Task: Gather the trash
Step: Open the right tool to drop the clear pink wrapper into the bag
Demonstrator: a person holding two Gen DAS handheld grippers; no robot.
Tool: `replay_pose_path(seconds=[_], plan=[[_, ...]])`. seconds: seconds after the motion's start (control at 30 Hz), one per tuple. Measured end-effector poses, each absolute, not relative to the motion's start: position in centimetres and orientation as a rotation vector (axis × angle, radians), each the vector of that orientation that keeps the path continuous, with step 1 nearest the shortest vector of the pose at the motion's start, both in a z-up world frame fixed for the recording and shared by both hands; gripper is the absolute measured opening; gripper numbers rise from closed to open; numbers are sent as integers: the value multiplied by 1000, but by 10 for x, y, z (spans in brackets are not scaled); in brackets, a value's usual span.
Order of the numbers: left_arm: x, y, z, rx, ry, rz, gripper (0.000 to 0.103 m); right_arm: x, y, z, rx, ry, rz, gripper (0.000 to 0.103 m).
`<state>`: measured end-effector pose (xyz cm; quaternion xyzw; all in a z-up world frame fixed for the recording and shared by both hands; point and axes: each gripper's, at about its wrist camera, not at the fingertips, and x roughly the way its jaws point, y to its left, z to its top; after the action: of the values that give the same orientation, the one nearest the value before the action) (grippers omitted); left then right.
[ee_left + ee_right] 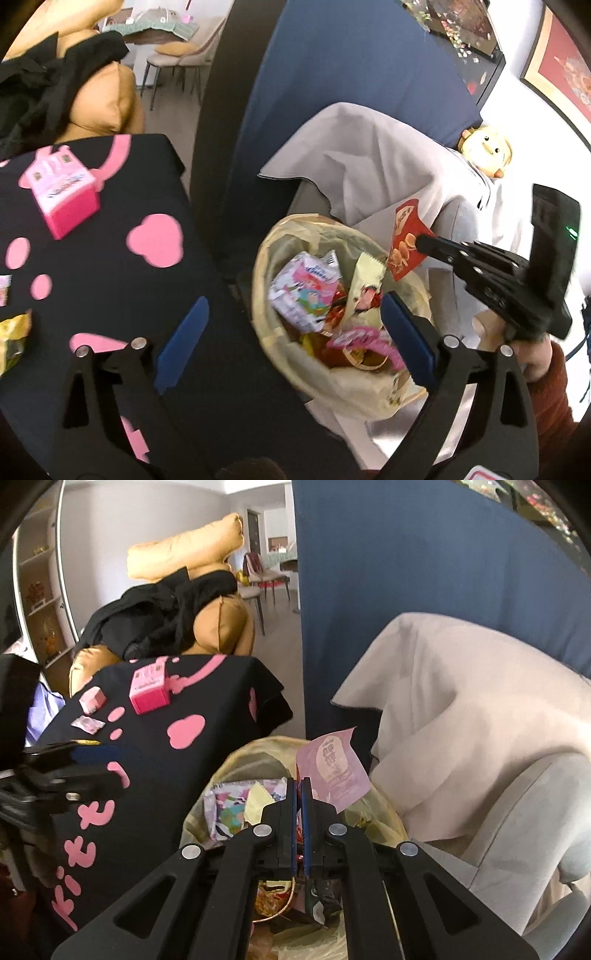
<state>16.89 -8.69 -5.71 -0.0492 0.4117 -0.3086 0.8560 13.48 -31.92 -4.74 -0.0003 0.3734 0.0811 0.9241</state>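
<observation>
At the far left of the left wrist view, the black cloth with pink shapes [110, 266] covers a table, and on it a pink box [64, 192] stands upright, with a yellow wrapper [13, 341] at the cloth's near left edge. The left gripper [291, 341] hangs with its blue pads spread wide and nothing between them; its left finger is over the cloth and its right finger over the bin. Just right of the table sits the lined trash bin [266, 266], already holding a heap of snack wrappers. Further right, the right gripper [419, 242] has its pads pressed together on a red wrapper [406, 243], pinched near one edge so the sheet stands roughly upright, its long axis running up and away from the bin. That wrapper sits above the bin's far right rim, so the drop looks to depend on carrying it a little toward the bin's centre before letting go. In the right wrist view the same wrapper [334, 771] shows its pale back, rising beyond the closed fingers, with the bin's opening directly below.
</observation>
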Motion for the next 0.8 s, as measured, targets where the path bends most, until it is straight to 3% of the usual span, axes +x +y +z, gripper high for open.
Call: replay_pose_path(seconds=[0.33,0.4,0.47,0.5,0.8], plan=[[151,-22,-62,-88,824,-535,93,146,-317,-68,-1,834,152,7],[152,-5,-64,-112,824,-508,93,147,-313,-68,-14,843,147,13],[151,11,-66,-137,822,-482,94,147,-311,-64,-8,845,154,42],[151,21,-68,-153,822,-468,94,147,-310,-61,4,837,166,45],[147,95,-73,-233,792,-341,94,145,-268,-30,-16,794,268,47]])
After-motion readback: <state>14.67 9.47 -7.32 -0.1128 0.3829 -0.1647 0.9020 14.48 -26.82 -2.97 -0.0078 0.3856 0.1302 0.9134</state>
